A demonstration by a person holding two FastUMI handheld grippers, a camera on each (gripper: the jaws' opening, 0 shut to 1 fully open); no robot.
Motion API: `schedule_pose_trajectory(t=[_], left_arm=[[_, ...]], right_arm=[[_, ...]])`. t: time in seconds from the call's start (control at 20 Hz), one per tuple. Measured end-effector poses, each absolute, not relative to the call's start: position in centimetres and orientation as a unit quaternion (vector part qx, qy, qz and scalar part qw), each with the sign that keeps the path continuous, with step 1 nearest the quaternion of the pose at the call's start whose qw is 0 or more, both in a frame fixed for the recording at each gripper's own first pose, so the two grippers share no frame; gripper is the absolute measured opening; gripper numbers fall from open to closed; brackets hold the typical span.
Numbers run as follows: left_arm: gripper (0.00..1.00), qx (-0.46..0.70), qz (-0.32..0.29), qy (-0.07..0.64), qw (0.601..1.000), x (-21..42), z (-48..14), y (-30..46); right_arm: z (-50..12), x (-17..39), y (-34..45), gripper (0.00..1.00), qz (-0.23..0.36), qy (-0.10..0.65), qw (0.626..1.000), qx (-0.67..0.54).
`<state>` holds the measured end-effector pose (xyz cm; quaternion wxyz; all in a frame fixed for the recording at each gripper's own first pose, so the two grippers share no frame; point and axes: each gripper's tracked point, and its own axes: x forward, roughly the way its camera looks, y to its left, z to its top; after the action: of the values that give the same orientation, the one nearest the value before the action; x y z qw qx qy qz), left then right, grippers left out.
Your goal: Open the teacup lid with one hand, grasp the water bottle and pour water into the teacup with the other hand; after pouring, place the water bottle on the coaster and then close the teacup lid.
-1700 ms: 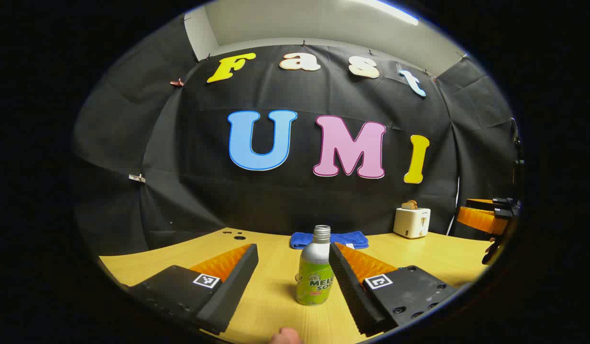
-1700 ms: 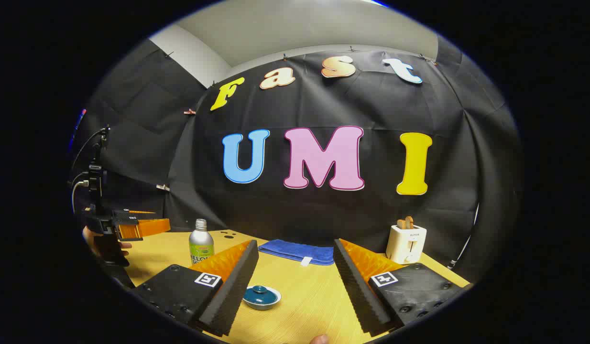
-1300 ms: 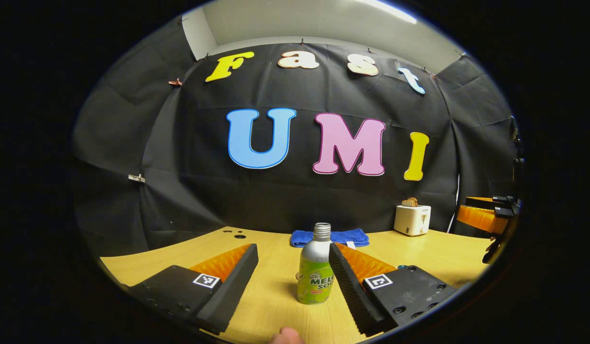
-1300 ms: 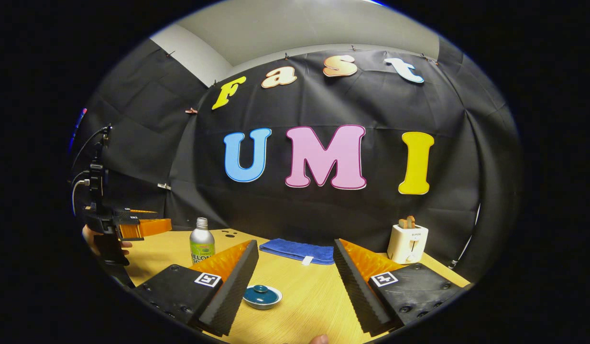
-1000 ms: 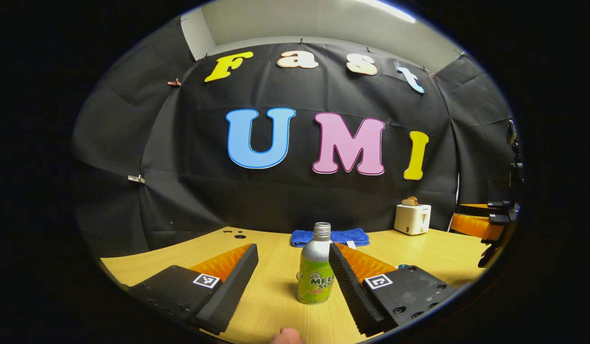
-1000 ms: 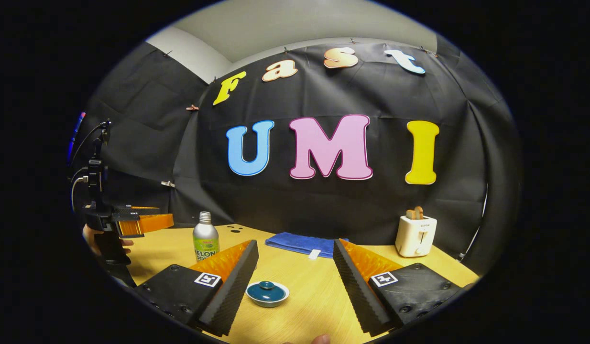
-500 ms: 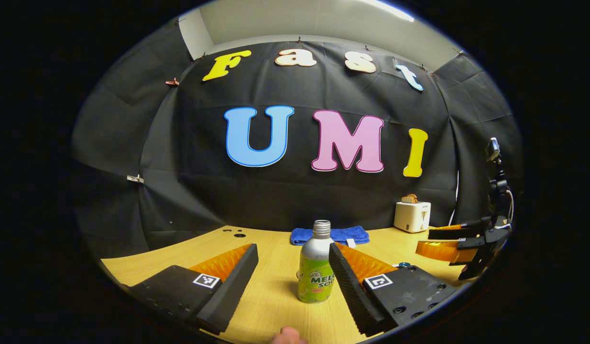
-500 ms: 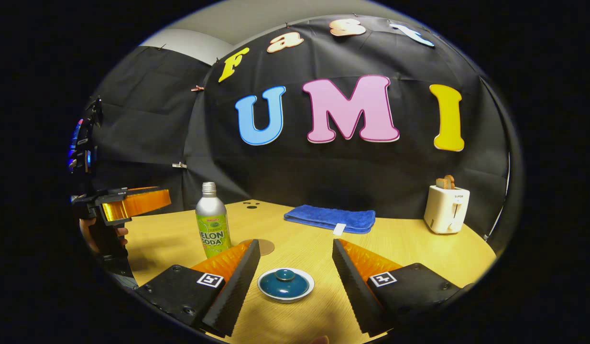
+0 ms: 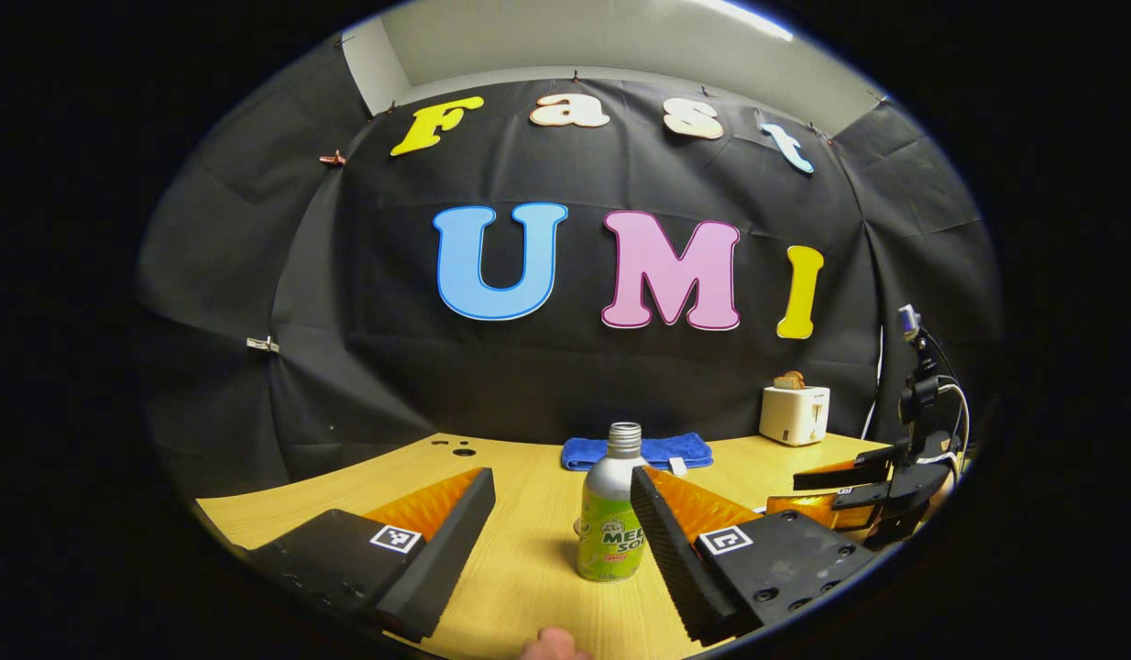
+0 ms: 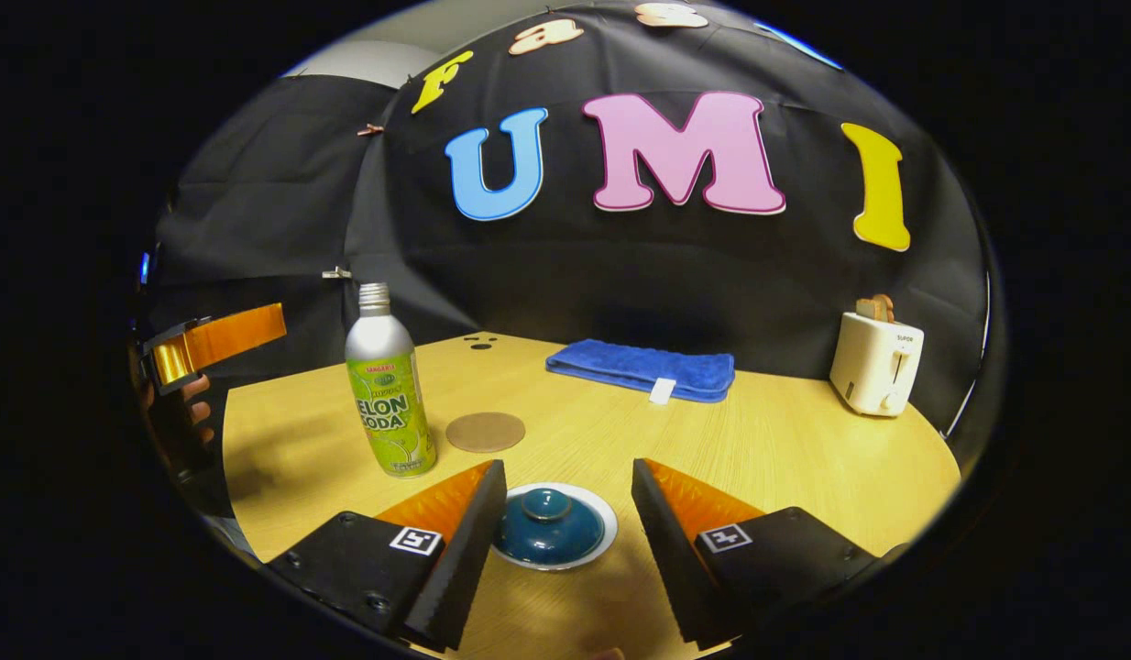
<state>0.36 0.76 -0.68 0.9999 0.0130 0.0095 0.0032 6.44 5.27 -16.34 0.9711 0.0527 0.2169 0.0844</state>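
In the right gripper view a white teacup [image 10: 602, 536] with a dark blue lid [image 10: 549, 527] sits low between the open fingers of my right gripper [image 10: 567, 471], which hovers over it without touching. A silver and green water bottle [image 10: 387, 394] stands upright to the left, beside a round brown coaster [image 10: 485, 431]. In the left gripper view the bottle [image 9: 609, 522] stands just ahead, close to the right finger of my open left gripper [image 9: 561, 478]. The right gripper [image 9: 850, 490] shows far right there, and the left gripper [image 10: 213, 341] far left in the right gripper view.
A folded blue cloth [image 10: 643, 368] lies at the back of the wooden table [image 10: 785, 449]. A white toaster [image 10: 875, 364] with toast stands at the back right. Two small holes [image 10: 480, 343] mark the tabletop behind the bottle.
My right gripper has dropped and moved forward, so the lidded teacup now lies between its fingers. My left gripper has hardly moved and stays open near the bottle.
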Motion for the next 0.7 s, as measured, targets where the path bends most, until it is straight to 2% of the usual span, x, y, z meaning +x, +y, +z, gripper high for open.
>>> schedule_pose_trajectory(t=[0.2, 0.3, 0.35, 0.4, 0.45, 0.6, 0.65, 0.7], left_arm=[[0.94, 0.013, 0.004, 0.01, 1.0, 0.3, -0.7, 0.7], [0.94, 0.01, 0.001, 0.012, 1.0, 0.4, -0.9, 0.7], [0.94, 0.007, 0.001, 0.015, 1.0, 0.5, -1.0, 0.6], [0.94, 0.005, 0.0, 0.017, 1.0, 0.5, -1.3, 0.6], [0.94, 0.003, 0.0, 0.019, 1.0, 0.5, -1.3, 0.7], [0.94, 0.0, 0.0, 0.024, 1.0, 0.7, -1.7, 0.8], [0.94, -0.001, 0.002, 0.025, 1.0, 0.8, -1.8, 0.9], [0.94, -0.004, 0.003, 0.028, 1.0, 0.9, -2.1, 1.0]], right_arm=[[-17.0, 6.7, 5.4, 0.72, 0.089, 0.227, 0.967, 0.07], [-17.1, 6.6, 6.0, 0.58, 0.102, 0.231, 0.965, 0.077], [-17.1, 6.6, 6.5, 0.46, 0.109, 0.233, 0.963, 0.083], [-17.1, 6.6, 6.5, 0.48, 0.107, 0.231, 0.964, 0.079], [-17.1, 6.7, 6.6, 0.34, 0.11, 0.231, 0.964, 0.072], [-17.0, 6.5, 6.8, 0.32, 0.116, 0.225, 0.965, 0.062], [-16.9, 6.6, 6.8, 0.27, 0.118, 0.223, 0.965, 0.065], [-16.4, 6.7, 6.7, 0.27, 0.117, 0.215, 0.967, 0.071]])
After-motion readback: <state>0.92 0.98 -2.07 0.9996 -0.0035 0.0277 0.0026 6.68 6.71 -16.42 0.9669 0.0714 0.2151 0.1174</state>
